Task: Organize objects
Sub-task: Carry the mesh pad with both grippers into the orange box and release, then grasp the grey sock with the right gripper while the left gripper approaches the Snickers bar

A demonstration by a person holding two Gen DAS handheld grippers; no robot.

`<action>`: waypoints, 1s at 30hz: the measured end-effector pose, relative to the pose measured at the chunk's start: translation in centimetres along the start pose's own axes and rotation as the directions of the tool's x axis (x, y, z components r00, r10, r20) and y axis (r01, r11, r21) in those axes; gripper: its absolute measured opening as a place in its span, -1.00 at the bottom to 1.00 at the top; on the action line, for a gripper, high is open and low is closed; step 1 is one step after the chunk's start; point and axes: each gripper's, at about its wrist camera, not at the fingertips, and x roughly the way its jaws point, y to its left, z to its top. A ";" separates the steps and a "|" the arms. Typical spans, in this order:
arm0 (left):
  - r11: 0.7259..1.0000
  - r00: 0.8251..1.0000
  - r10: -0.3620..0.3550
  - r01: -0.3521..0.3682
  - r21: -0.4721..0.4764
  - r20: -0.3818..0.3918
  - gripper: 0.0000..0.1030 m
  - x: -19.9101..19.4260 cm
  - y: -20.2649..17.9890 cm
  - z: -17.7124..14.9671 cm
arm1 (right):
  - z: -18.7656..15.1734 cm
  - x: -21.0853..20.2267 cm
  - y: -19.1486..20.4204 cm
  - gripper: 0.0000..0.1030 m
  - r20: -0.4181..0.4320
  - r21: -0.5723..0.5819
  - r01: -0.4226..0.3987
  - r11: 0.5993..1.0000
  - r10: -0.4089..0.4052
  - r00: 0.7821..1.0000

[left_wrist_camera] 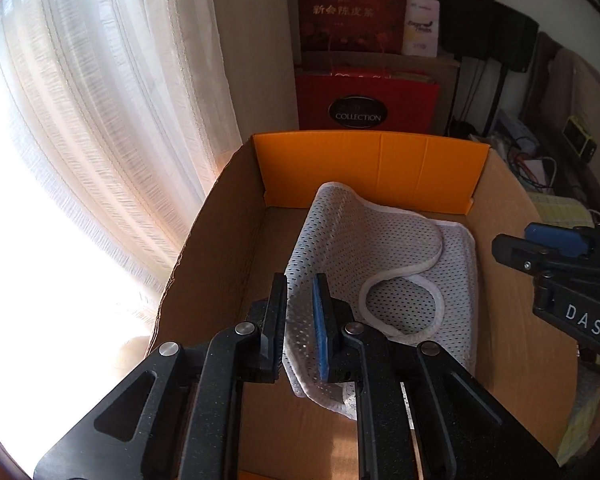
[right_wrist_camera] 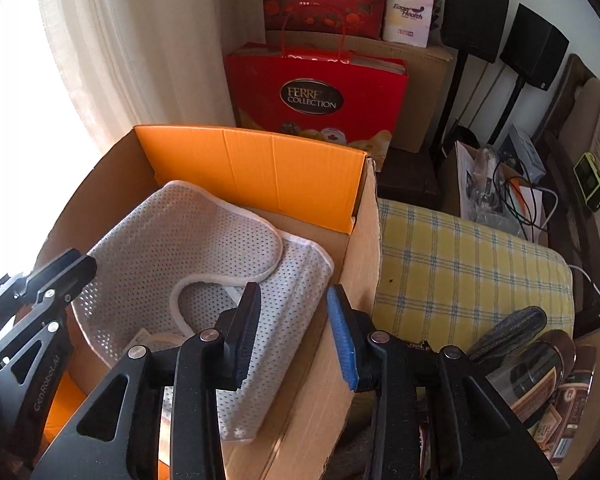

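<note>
A white mesh cloth [left_wrist_camera: 384,264] with a white binding lies folded inside an open cardboard box [left_wrist_camera: 216,248] with an orange inner flap [left_wrist_camera: 364,168]. My left gripper [left_wrist_camera: 300,300] is above the box, its fingers shut on the cloth's left edge. The cloth also shows in the right wrist view [right_wrist_camera: 204,248], in the same box [right_wrist_camera: 364,240]. My right gripper [right_wrist_camera: 292,312] is open and empty, with one finger over the cloth and the other over the box's right wall. It shows at the right edge of the left wrist view [left_wrist_camera: 540,248].
A sheer curtain [left_wrist_camera: 100,120] hangs left of the box. Red gift bags [right_wrist_camera: 316,96] and a brown carton stand behind it. A yellow checked cushion [right_wrist_camera: 468,272], black speakers on stands [right_wrist_camera: 476,12], cables and several tins [right_wrist_camera: 548,376] crowd the right side.
</note>
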 end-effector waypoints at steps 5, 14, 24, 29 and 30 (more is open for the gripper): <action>1.000 1.000 -0.001 0.001 -0.002 0.027 -0.31 -1.8 0.7 0.2 | 0.0 -2.0 -0.1 -0.07 0.034 -0.003 0.002 1.000 -0.002 0.999; 0.992 0.982 -0.114 0.120 -0.034 0.152 0.53 -7.8 2.2 1.5 | -1.7 -7.6 -1.6 0.43 0.113 -0.001 -0.017 1.000 0.017 0.993; 0.980 0.959 -0.200 0.196 0.042 0.202 0.94 -12.1 -1.3 0.3 | -5.4 -12.5 -5.1 0.64 0.142 0.029 0.013 0.999 -0.017 0.990; 0.963 0.945 -0.263 0.246 0.107 0.193 0.94 -13.5 -4.2 -1.4 | -7.8 -14.2 -7.7 0.67 0.146 0.079 0.044 0.996 -0.055 0.988; 0.957 0.941 -0.282 0.263 0.119 0.189 0.94 -13.7 -4.7 -1.9 | -8.4 -14.5 -8.3 0.67 0.145 0.089 0.044 0.995 -0.057 0.988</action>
